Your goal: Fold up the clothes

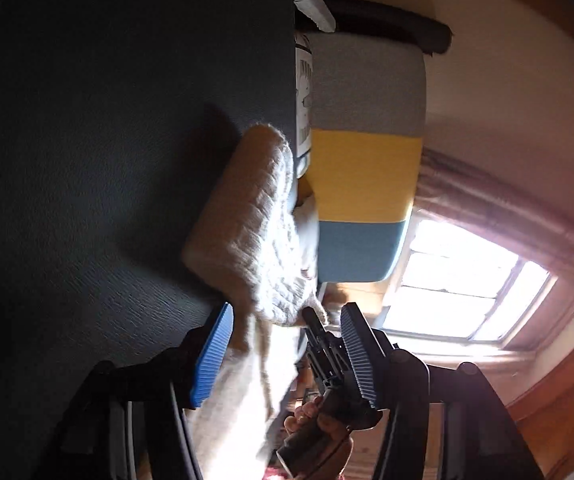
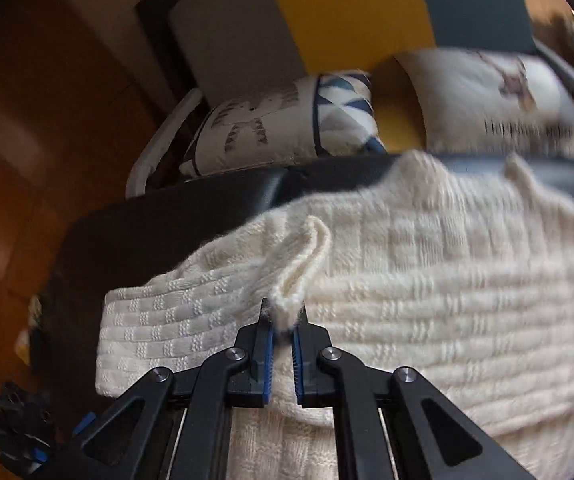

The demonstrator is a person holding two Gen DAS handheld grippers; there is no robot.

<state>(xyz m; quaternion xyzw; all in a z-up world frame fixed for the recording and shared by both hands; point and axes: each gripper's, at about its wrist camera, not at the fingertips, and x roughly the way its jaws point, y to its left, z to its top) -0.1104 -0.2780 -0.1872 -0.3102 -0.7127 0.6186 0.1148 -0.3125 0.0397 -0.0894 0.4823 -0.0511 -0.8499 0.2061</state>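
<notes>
Dark worktop (image 2: 175, 216) lying before me. Behind it, chair back (image 1: 363, 152) showing grey, yellow, blue bands. Patterned cushions (image 2: 287, 120) leaning against it. Bright window (image 1: 467, 280) pouring daylight in, curtain (image 1: 487, 196) hanging beside it. Cream wall (image 1: 507, 80) glowing. Wooden floor (image 2: 27, 120) shining brown.

Nothing readable anywhere. Dark print line on the white cushion (image 2: 499, 96) at two o'clock, too blurred to make out.
</notes>
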